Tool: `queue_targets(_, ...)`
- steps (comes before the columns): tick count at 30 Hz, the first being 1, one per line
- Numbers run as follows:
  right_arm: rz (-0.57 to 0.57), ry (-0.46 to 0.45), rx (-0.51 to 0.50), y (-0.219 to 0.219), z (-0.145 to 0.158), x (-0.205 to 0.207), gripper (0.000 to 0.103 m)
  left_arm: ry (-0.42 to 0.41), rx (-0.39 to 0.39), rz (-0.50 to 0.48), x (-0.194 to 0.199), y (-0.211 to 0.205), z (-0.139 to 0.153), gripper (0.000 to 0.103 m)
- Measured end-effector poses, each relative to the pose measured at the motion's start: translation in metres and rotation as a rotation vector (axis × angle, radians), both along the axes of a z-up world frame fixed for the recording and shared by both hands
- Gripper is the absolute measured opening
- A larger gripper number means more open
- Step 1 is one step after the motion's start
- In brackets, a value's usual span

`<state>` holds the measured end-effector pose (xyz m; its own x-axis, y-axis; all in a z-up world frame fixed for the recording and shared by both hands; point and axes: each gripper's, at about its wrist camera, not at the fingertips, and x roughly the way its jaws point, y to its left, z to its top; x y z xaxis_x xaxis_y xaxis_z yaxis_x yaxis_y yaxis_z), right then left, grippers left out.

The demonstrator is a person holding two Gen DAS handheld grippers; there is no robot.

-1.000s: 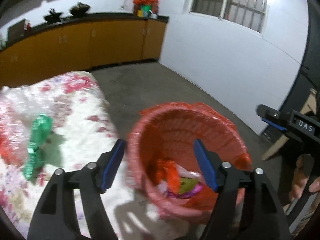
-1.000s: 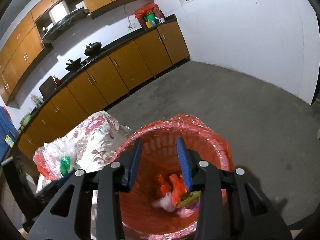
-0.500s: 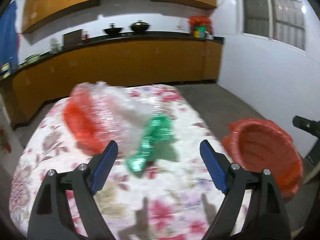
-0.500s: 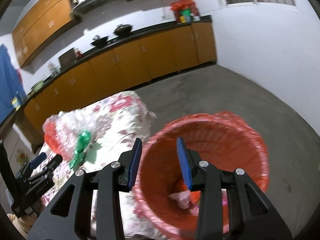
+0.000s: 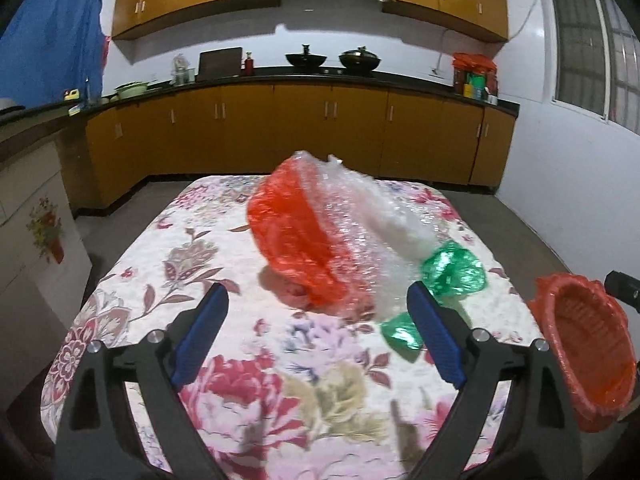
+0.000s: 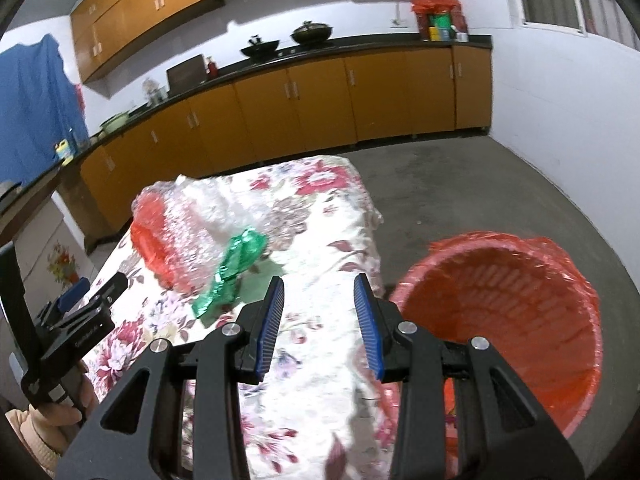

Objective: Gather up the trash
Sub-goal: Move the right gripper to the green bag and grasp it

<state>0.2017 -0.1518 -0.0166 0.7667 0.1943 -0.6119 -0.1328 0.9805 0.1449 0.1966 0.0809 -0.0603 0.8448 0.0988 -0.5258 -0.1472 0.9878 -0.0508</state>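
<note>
Left tongs (image 5: 316, 336) wide open, nearer; green wrapper (image 5: 454, 270) ahead-right beside bubble wrap (image 5: 360, 232), long axis diagonal; right tongs (image 6: 320, 320) empty, part-open.

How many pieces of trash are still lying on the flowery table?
3: a red plastic bag, clear bubble wrap bunched against it, and a green wrapper beside those. More may hide underneath.

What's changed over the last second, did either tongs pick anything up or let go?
Both tongs swung away from the bin toward the table. The left tongs, wide open, now face the bubble wrap and the green wrapper; the right tongs hang over the table edge beside the bin. Neither took hold of anything or let go. The bubble wrap, wrapper and bin seem to lie where they were.
</note>
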Motion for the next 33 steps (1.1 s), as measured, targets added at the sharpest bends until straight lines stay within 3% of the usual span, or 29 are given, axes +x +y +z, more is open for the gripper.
queue_targets(8,0.079,0.045,-0.013,0.041,-0.014,0.016,0.038,0.007,-0.011,0.054,-0.001,0.027,-0.005,0.089)
queue_targets(17,0.167,0.143,0.000,0.099,-0.051,0.054,0.038,0.013,-0.029,0.137,-0.005,0.065,-0.012,0.089)
queue_targets(25,0.130,0.211,0.016,0.123,-0.081,0.089,0.038,0.035,-0.041,0.169,-0.003,0.088,-0.020,0.089)
queue_targets(33,0.077,0.231,0.002,0.129,-0.093,0.105,0.038,0.047,-0.064,0.153,0.003,0.093,-0.026,0.089)
